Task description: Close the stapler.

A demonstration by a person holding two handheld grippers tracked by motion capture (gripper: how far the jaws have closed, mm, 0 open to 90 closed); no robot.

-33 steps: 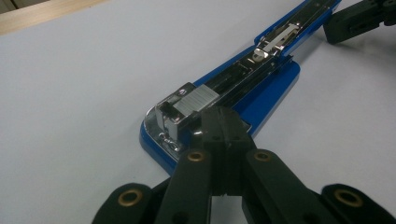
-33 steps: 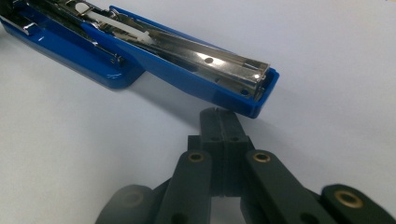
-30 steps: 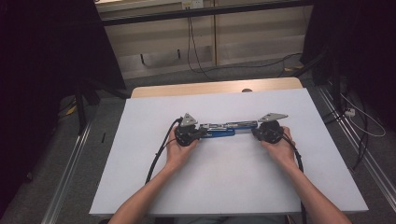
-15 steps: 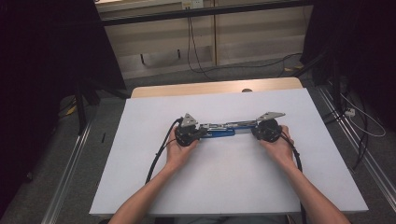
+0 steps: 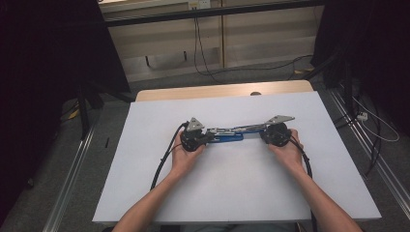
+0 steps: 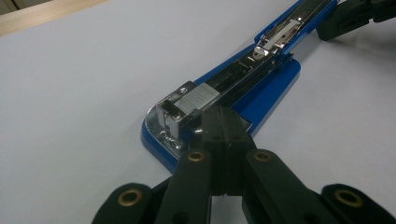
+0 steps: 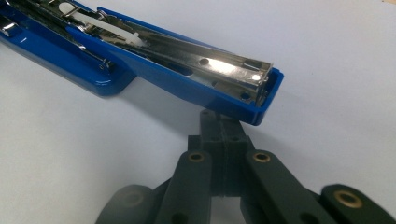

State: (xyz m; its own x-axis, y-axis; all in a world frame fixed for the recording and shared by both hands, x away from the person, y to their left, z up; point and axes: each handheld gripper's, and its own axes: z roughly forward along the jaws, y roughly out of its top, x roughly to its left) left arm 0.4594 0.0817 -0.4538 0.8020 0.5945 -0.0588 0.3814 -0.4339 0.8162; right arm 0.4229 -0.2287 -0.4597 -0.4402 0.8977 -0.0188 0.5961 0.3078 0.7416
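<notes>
Stapler (image 5: 227, 135), blue with a metal inside, lies swung open in the middle of the high view, on a white sheet (image 5: 241, 193) that covers the table (image 5: 217, 91). It is stretched out from left to right between the two grippers. In the left gripper view its base (image 6: 275, 79) lies flat on the sheet, and the staple track (image 6: 243, 77) runs from the centre toward the upper right of the frame, with a block of staples (image 6: 198, 98) at its near end. In the right gripper view the blue top arm (image 7: 196, 70) crosses from the upper left to the centre right, with its shiny metal lining facing up; its free end seems a little raised above the sheet, but the angle makes this hard to judge.

Left gripper (image 6: 219, 122) has its jaws closed together, with nothing between them; the tips rest at the near end of the base. Right gripper (image 7: 219, 123) is closed in the same way, and its tips meet the underside of the free end of the top arm.

In the high view a hand holds each gripper, left hand (image 5: 183, 157) at centre left and right hand (image 5: 289, 153) at centre right. A black cable (image 5: 162, 164) curves from the left gripper toward the lower left.
</notes>
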